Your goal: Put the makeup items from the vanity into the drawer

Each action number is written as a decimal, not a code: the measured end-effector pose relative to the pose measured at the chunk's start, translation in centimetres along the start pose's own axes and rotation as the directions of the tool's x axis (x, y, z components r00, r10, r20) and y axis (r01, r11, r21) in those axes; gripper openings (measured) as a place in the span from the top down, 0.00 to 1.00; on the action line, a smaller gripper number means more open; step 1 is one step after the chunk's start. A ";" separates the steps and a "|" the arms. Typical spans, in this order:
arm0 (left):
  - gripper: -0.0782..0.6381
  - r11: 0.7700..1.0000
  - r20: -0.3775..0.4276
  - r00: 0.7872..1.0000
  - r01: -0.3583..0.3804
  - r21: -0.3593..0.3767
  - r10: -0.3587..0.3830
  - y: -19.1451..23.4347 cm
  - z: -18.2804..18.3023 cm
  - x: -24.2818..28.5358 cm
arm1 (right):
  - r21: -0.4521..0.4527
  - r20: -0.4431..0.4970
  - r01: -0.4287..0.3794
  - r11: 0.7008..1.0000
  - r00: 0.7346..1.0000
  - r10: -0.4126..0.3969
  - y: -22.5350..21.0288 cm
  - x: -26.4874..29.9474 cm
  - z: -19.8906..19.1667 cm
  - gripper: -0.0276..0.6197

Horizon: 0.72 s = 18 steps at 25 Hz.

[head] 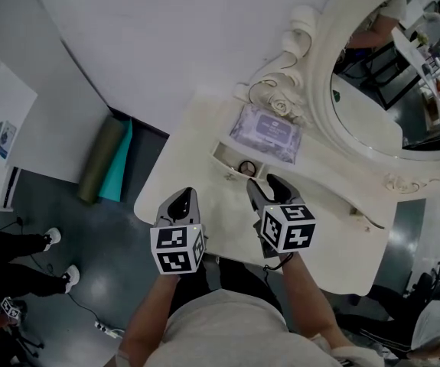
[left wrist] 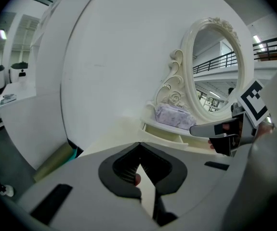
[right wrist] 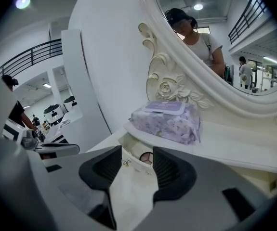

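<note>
Here, we see a round, dark-rimmed makeup compact [head: 247, 167] lying inside the small open cream drawer [head: 226, 159], just below the lavender pack of wipes [head: 265, 132] on the raised shelf. Our right gripper [head: 269, 183] holds its jaws spread, framing the drawer's front. Our left gripper [head: 185, 199] has its jaws pressed together, empty, over the cream vanity table [head: 227, 224].

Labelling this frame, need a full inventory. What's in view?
Vanity: one, cream, against white wall.
Mirror: one, oval, cream carved frame, on vanity.
Wipes pack: one, purple, shelf under mirror.
Drawer: one, cream, open, below wipes pack.
Compact: one, round, dark-rimmed, inside drawer.
Rolled mats: two, olive and teal, floor left.
Bystander's shoes: two, white, far left floor.
Left tongs: one, grey, shut, over vanity edge.
Right tongs: one, grey, open, at drawer front.
</note>
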<state>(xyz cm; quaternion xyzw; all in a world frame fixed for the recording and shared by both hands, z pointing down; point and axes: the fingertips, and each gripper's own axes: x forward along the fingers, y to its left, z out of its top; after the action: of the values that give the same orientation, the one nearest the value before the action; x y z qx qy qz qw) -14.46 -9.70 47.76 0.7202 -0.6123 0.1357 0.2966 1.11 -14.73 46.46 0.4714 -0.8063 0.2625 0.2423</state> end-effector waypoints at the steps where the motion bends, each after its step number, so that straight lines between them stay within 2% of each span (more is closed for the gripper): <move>1: 0.88 1.000 0.003 1.000 0.005 0.002 -0.005 -0.1 0.1 -0.1 | 0.001 0.007 0.005 1.000 1.000 -0.005 0.0 -0.3 0.1 0.63; 6: 0.88 0.999 0.014 0.999 0.037 0.020 -0.038 -0.9 0.4 -0.5 | 0.014 0.039 0.036 0.999 0.999 -0.037 -0.2 -1.7 0.3 0.66; 18: 0.88 0.987 0.040 0.990 0.132 0.087 -0.136 -3.1 1.9 -1.4 | 0.070 0.101 0.123 0.990 0.986 -0.130 -0.4 -5.4 -0.5 0.88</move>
<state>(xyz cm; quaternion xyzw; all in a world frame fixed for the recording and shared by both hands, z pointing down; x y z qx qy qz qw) -12.10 -9.51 44.68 0.7744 -0.5630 0.1248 0.2604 3.92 -11.19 43.45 0.5424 -0.7775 0.2469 0.2006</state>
